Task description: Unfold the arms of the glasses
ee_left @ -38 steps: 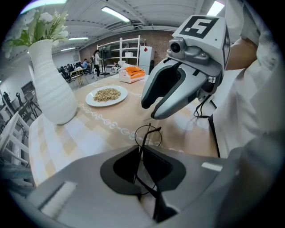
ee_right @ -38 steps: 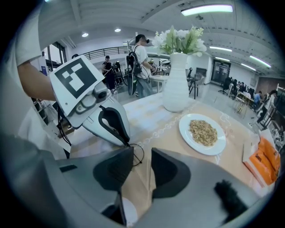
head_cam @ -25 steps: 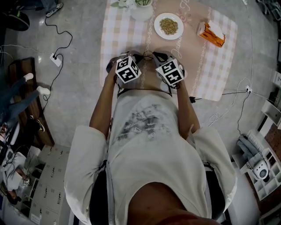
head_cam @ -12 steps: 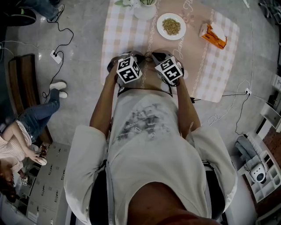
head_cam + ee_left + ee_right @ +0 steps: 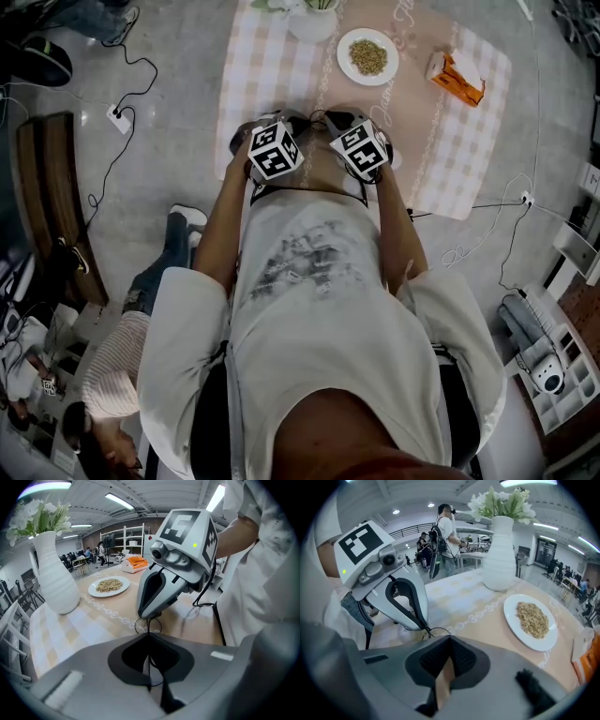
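Black thin wire is all we can see of the glasses (image 5: 148, 626): small round loops of it sit at the near edge of the table, at 12 o'clock from the person's chest, right between the tips of both grippers. The left gripper (image 5: 149, 637) has its smooth grey plastic jaws pressed together, and a thin dark wire runs in between them, so it pinches the glasses. The right gripper (image 5: 449, 638) is closed too. The wire ends exactly at its tip, and as far as we can see it nips the frame there. Each gripper carries a white cube with black square markers.

The tablecloth (image 5: 258, 66) is checked in pink and white. Its beige middle band has a white chain ornament and curly writing too small for us to read. From the grippers, a white ribbed vase (image 5: 51, 573) with white flowers (image 5: 499, 501) stands at 12 o'clock. A round white plate (image 5: 532, 623) of pale grains is at 1 o'clock. An orange packet (image 5: 454, 75) lies at 2 o'clock, and we cannot read its print.
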Motion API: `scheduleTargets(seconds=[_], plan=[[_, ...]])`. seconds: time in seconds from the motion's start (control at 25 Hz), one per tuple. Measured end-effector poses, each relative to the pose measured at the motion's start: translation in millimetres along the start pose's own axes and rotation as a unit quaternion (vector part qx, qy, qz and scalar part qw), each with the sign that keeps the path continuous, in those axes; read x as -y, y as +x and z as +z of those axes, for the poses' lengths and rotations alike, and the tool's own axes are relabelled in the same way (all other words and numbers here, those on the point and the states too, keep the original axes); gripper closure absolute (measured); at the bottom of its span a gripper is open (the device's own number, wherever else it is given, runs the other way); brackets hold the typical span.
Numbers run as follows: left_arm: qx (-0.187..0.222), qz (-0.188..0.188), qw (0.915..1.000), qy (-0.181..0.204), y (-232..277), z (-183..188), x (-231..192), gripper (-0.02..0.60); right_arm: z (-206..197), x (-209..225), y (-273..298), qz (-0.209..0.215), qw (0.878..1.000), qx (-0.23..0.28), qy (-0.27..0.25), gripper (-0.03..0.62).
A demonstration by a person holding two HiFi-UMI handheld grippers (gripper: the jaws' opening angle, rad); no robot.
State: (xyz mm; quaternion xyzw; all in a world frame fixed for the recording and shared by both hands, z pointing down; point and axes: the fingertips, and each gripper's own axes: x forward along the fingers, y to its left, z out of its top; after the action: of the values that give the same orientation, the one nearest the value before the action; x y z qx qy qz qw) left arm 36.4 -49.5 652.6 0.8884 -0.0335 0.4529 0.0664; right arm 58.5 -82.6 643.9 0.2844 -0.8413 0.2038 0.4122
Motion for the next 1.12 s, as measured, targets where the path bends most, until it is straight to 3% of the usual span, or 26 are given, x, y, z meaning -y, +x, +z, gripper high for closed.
scheduleTargets(seconds=[0.48,0.72,0.92,1.12], plan=[[0.020,0.012,0.9997,0.005,-11,5,5,0.571,-2,4,1,-0.022,0.999,-0.015,-0.023,0.579],[0.023,0.009,0.9997,-0.004,-13,-3,9,0.571,0,-4,7,-0.023,0.997,-0.028,-0.064,0.579],[0.017,0.011,0.9998,-0.003,-13,-9,11,0.571,6,-19,5,-0.011,0.995,-0.015,-0.094,0.577],[0.014,0.012,0.9998,0.004,-13,-14,11,0.571,7,-27,8,0.003,0.996,-0.014,-0.089,0.579]])
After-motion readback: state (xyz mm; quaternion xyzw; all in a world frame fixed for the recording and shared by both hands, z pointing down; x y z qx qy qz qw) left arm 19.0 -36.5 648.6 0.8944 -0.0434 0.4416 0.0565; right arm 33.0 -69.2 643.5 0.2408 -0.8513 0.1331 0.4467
